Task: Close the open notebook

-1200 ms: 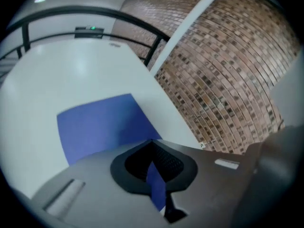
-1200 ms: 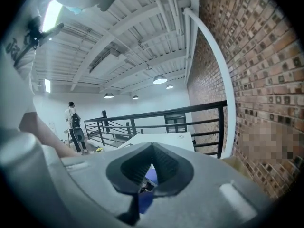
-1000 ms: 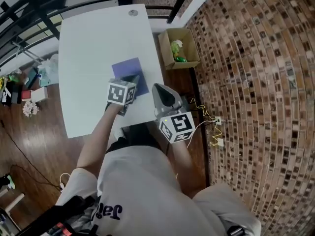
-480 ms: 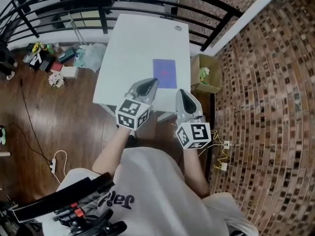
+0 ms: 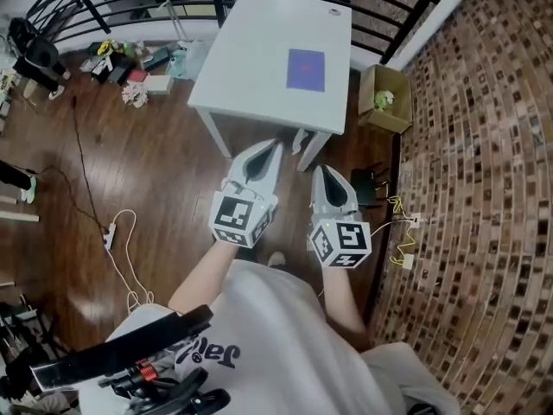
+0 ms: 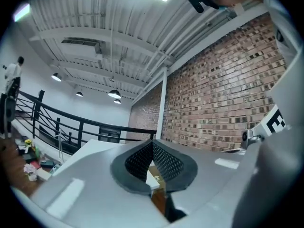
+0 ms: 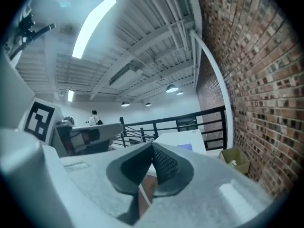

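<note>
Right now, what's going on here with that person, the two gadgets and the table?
A person holds a left gripper and a right gripper out in front, both with jaws together and nothing in them. They stand a little way off from the white table, over the wooden floor. A purple notebook lies flat on the table and looks closed; nothing is touching it. A cardboard box sits on the floor beside the table, by the brick wall.

Purple notebook (image 5: 306, 69), white table (image 5: 246, 67), dark brown wooden floor (image 5: 147, 171), mottled brick wall (image 5: 484, 145), black railing (image 5: 410, 26).
</note>
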Available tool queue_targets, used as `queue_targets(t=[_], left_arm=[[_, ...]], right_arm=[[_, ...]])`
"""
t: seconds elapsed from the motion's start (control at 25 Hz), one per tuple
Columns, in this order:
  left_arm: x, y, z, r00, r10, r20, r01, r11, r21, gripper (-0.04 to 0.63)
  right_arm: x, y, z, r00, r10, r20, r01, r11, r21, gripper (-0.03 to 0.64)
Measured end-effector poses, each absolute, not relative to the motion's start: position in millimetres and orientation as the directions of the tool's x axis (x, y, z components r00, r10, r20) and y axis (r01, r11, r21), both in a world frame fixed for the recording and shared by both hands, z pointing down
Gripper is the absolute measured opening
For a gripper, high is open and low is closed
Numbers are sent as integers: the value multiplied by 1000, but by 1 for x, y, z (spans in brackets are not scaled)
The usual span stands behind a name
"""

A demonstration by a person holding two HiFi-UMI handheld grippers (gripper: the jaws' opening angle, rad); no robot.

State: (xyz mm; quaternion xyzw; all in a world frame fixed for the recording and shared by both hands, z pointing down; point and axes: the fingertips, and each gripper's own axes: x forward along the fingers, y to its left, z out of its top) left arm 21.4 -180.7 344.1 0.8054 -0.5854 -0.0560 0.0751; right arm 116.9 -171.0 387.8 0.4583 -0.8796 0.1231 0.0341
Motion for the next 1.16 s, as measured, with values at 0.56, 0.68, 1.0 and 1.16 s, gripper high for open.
queue_targets(t=[0.56, 0.68, 1.0, 1.16], left_arm=[[-21, -110, 299, 281, -954, -107, -943, -295, 154, 17], [-40, -102, 317, 252, -964, -84, -948, -263, 179, 17], [-45, -99, 323, 248, -968, -40, -948, -251, 197, 17], [-39, -101, 323, 269, -963, -35, -942, -270, 200, 17]], right_arm=[[89, -118, 326, -562, -819, 117, -827, 555, -86, -11], [68, -98, 334, -596, -792, 137, -803, 591, -76, -11], [52, -93, 336, -626, -767, 137, -779, 625, -60, -11], [59, -100, 332, -614, -780, 123, -789, 610, -75, -10]])
